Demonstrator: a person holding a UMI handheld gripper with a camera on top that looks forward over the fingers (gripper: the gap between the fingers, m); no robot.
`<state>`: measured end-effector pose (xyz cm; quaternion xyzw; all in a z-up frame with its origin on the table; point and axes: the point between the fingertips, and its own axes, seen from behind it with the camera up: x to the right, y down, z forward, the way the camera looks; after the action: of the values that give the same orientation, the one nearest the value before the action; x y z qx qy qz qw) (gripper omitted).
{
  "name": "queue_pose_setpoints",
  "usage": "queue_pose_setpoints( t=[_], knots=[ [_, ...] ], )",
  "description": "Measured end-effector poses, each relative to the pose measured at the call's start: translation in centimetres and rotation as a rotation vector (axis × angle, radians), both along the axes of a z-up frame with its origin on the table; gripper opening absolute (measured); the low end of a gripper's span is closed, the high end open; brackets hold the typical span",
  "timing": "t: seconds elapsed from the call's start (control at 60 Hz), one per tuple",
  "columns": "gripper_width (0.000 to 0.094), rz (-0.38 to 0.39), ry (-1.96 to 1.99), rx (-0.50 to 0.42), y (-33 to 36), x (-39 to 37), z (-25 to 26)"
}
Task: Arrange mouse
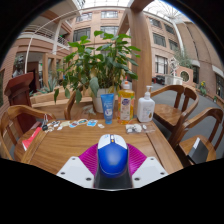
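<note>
One blue mouse point(112, 155) sits between the two fingers of your tool point(112, 172), resting on a magenta mat point(90, 157) that lies on the wooden desk point(60, 148). The tool's fingers point(78, 172) stand on either side of the mouse's near end, but whether they press on its flanks or leave a gap cannot be told from this view, so treat the grip as unconfirmed.

If you are closing on it, keep the tool level and centred, so both sides of the mouse meet the fingers at once; an off-centre squeeze on that rounded shell will likely twist it or squirt it forward. Grip low on the flanks, not up on the curved top. If you are setting it down, let it rest squarely on the mat, nose pointing straight ahead, before you ease off.

Beyond the mat, keep clear of the row of bottles standing further back on the desk: a blue tube point(107, 107), a yellow bottle point(126, 102) and a white pump bottle point(147, 107), with small white items point(134, 127) just in front of them. Left of those lies a strip of small objects point(66, 124) too small to identify. A potted plant point(100, 62) rises behind the bottles, and wooden chairs point(180, 100) ring the desk. You have free room immediately ahead of the mouse, so any sliding should stay short and on the mat.
</note>
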<state>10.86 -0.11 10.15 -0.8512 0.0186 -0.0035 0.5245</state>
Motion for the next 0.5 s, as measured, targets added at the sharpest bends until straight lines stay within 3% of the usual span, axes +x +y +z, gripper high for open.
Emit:
queue_pose_setpoints(
  t=[0.017,0.167,0.35,0.5],
  knots=[
    [0.0365,0.008,0.001,-0.006,0.1,-1.1,-2.5],
    [0.0397,0.028,-0.013,-0.13,-0.7,-3.4,-9.1],
    [0.0515,0.047,-0.021,-0.179,-1.7,-4.2,-11.2],
    [0.0869,0.047,-0.019,-0.156,-3.0,-4.1,-8.3]
  ],
)
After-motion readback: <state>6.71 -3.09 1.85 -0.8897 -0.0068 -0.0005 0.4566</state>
